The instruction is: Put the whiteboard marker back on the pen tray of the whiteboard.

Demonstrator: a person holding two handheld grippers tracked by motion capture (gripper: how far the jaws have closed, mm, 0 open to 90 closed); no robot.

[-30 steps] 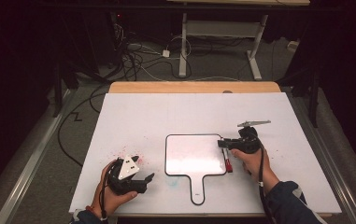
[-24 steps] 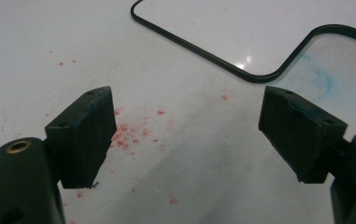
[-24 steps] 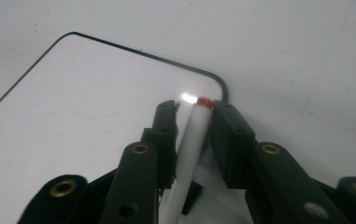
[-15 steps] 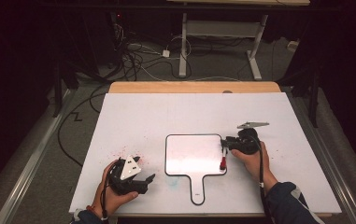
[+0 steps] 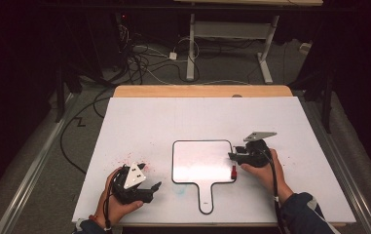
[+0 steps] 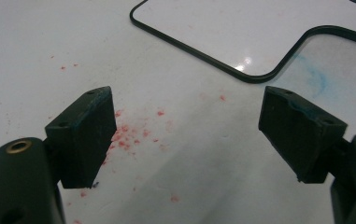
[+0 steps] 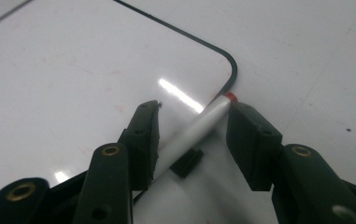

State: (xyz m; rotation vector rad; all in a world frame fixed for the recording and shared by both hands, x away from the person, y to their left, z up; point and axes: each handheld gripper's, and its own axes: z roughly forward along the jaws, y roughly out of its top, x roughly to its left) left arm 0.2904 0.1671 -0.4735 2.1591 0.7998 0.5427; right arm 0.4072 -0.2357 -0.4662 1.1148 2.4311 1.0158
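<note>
A white paddle-shaped whiteboard (image 5: 200,161) with a black rim lies flat on the white table (image 5: 173,117). At its right edge lies a silver marker (image 7: 194,130) with a red end (image 5: 233,170). My right gripper (image 5: 232,163) straddles the marker. Its jaws have just been opening, and in the right gripper view (image 7: 194,109) they stand apart with the marker loose between them, its red end by the right jaw's tip. My left gripper (image 5: 146,187) rests at the table's front left, open and empty (image 6: 189,121), facing the board's corner (image 6: 259,32).
Red specks (image 6: 129,135) dot the table in front of the left gripper. A faint blue smear (image 6: 316,77) marks the table near the board's handle (image 5: 206,197). Cables and desk legs sit on the floor beyond the table's far wooden edge (image 5: 202,91).
The right gripper's jaws have spread apart and let go of the marker, which now lies at the board's right edge. The left hand has not moved.
</note>
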